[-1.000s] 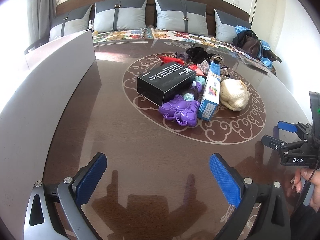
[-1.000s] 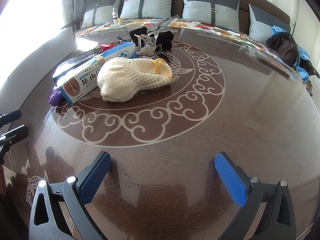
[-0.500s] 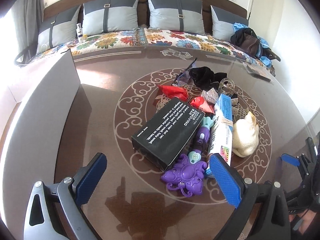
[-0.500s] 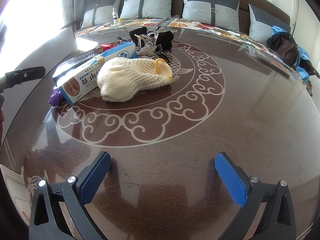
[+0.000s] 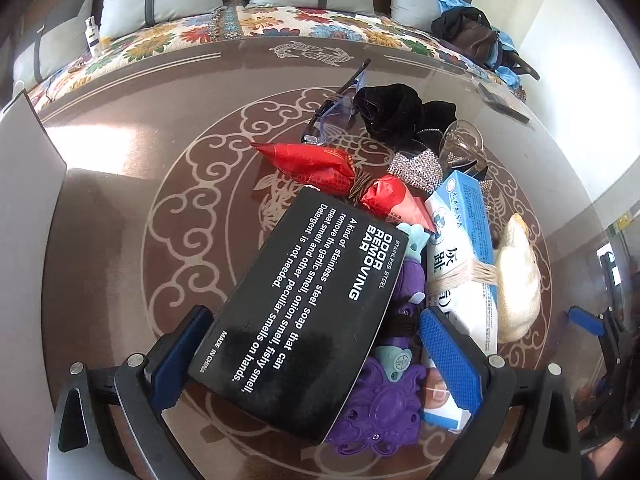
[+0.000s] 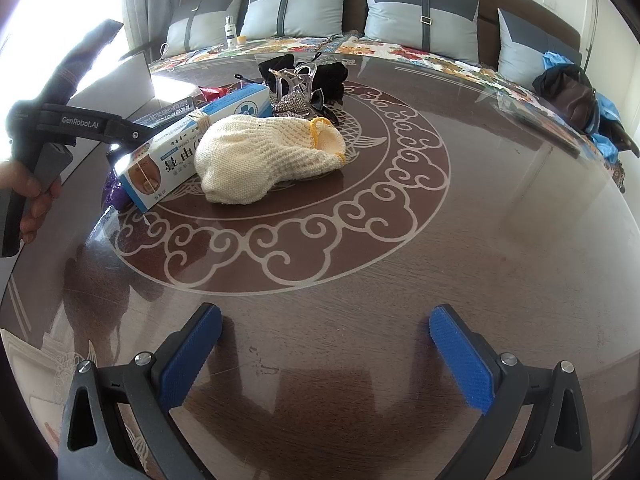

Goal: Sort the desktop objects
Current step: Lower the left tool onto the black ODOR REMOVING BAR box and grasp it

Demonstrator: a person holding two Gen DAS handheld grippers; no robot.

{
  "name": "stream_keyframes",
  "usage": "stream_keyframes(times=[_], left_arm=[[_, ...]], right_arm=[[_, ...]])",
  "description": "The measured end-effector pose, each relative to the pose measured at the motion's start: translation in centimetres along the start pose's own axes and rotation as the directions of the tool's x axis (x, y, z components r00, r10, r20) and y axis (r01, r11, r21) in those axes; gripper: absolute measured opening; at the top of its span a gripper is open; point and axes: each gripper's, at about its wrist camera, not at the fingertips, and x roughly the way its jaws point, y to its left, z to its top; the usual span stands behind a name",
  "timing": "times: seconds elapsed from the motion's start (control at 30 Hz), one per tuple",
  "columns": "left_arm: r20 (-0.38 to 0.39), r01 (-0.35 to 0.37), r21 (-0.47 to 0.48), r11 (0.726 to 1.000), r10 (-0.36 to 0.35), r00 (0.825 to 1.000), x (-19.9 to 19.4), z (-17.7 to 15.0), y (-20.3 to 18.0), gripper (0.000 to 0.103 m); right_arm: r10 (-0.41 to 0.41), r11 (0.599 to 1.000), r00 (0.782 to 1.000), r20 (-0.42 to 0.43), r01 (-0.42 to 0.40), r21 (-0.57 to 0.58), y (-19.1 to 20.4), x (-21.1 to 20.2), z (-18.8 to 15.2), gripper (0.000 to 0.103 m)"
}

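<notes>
1. Between the spread blue pads of the left gripper (image 5: 316, 360) lies the black soap box (image 5: 304, 308), near the middle of the round table (image 5: 120, 208); the jaws are released and straddle its near end, and I cannot tell whether either pad touches it.
2. Half a second ago that box sat well ahead of the pads; the left gripper has since come down and forward over it, so the box now fills the lower centre of the left wrist view.
3. At 4 o'clock from the box, partly under its edge, is the purple toy (image 5: 380, 408), with the blue-and-white carton (image 5: 464, 240) lying along its 3 o'clock side.
4. Just beyond the carton at 3 o'clock rests the cream knitted pouch (image 6: 268, 156), touching it.
5. At 12 o'clock from the box lies the red packet (image 5: 320, 164), and farther out the black cloth (image 5: 392, 108) with clear glasses (image 5: 336, 116) beside it.
6. Off at the table's near rim, the right gripper (image 6: 324, 360) hangs open over bare wood with nothing between its pads, in the same spot as before.
7. From the right wrist view, the left hand (image 6: 28, 196) now shows at 9 o'clock, clasping its tool's handle.
</notes>
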Motion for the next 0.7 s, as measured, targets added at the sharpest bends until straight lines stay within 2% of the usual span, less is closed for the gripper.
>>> stream_keyframes(times=[0.3, 0.47, 0.57, 0.7], left_arm=[[0.045, -0.019, -0.093, 0.995, 0.023, 0.999, 0.4, 0.7, 0.3, 0.103], [0.075, -0.034, -0.200, 0.979, 0.050, 0.996, -0.5, -0.4, 1.6, 0.103], [0.070, -0.057, -0.202, 0.978, 0.072, 0.995, -0.7, -0.7, 2.3, 0.103], [0.052, -0.038, -0.169, 0.985, 0.048, 0.997, -0.3, 0.1, 2.4, 0.103]], right_arm=[[0.000, 1.000, 1.000, 0.000, 0.000, 0.000, 0.0, 0.0, 0.0, 0.103], [0.000, 1.000, 1.000, 0.000, 0.000, 0.000, 0.0, 0.0, 0.0, 0.103], [0.000, 1.000, 1.000, 0.000, 0.000, 0.000, 0.0, 0.0, 0.0, 0.103], [0.000, 1.000, 1.000, 0.000, 0.000, 0.000, 0.0, 0.0, 0.0, 0.103]])
